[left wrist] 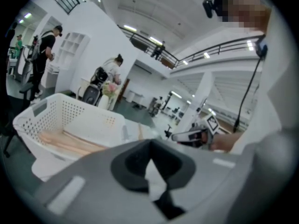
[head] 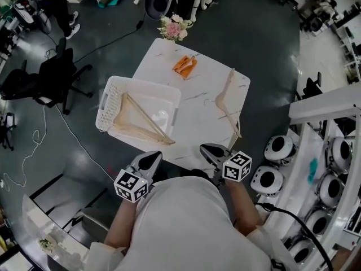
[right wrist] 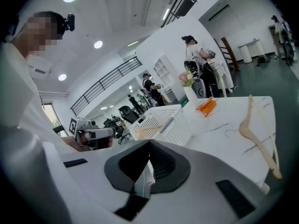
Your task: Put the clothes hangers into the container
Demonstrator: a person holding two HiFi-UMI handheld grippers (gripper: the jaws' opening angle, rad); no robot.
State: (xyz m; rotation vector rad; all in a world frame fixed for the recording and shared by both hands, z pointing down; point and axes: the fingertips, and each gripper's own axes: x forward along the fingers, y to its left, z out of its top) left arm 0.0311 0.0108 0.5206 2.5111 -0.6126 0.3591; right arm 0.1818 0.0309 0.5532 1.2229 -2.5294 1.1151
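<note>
One wooden clothes hanger (head: 228, 103) lies flat on the right side of the white desk (head: 194, 114), well apart from the perforated white basket (head: 107, 97), which already holds other hangers (head: 141, 126). At the near edge the left tongs (head: 151, 158) and right tongs (head: 211, 150) hover, both closed and empty. Judgement: the hanger is light, stiff and smooth-surfaced. Grip a wooden shoulder arm near the hook, not the thin wire.

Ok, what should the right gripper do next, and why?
Probably open and reach toward the wooden hanger: it lies on the table outside the white basket, nearest the right gripper, which is shut and empty.
</note>
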